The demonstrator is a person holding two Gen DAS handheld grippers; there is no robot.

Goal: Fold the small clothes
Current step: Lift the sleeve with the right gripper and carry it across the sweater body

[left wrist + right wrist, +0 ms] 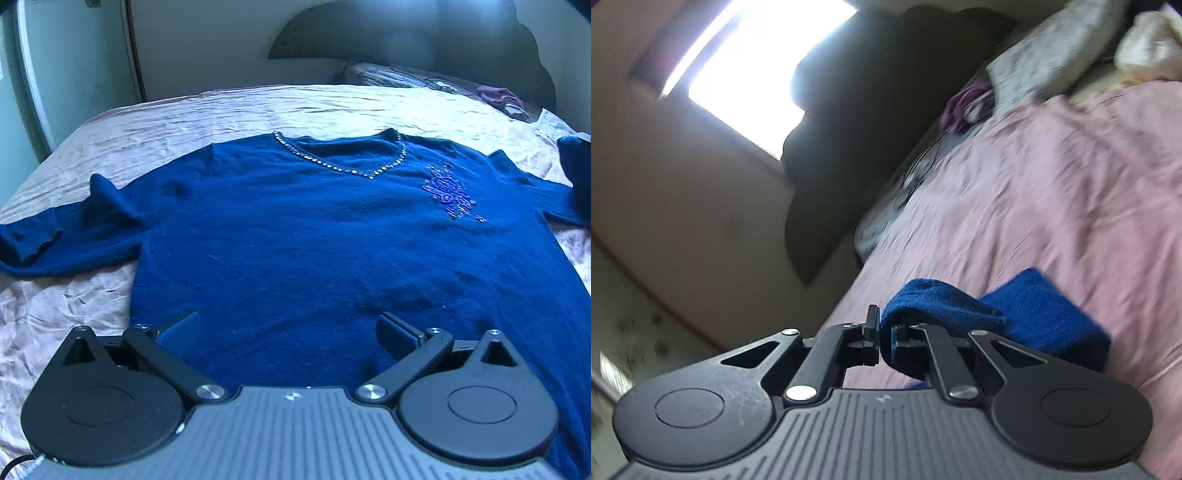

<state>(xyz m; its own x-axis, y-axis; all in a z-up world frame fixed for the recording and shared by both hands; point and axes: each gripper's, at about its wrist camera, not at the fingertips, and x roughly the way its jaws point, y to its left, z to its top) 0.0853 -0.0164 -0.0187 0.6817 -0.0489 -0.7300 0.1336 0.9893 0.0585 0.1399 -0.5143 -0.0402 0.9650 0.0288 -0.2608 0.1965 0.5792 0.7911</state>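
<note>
A wide bed [229, 110] with a crinkled pink cover fills most of the left wrist view, running away from the tool toward a dark arched headboard [406, 33]. A deep blue sweater [295, 229] lies flat on the bed, face up, directly ahead of the left gripper [288, 326] and reaching back under it; its neck points away from the tool. Its left sleeve [55, 240] stretches out far to the tool's left, with a raised fold near the shoulder. The right sleeve [1015, 314] runs off to the tool's right, where its end rises from the cover. In the right wrist view that sleeve end is pinched between the closed jaws of the right gripper [884, 343], the cuff draping over the right-hand finger and hanging back toward the bed; this view is tilted and blurred. The left gripper stands wide open just above the lower body of the sweater, with nothing pressed between its pads. Beyond the sweater, near the headboard, lie a patterned pillow [399, 75] and a small purple cloth [496, 96]. A silver-beaded V-neck trim [343, 168] edges the collar, and a beaded motif [448, 192] sits to the tool's right of it.
</note>
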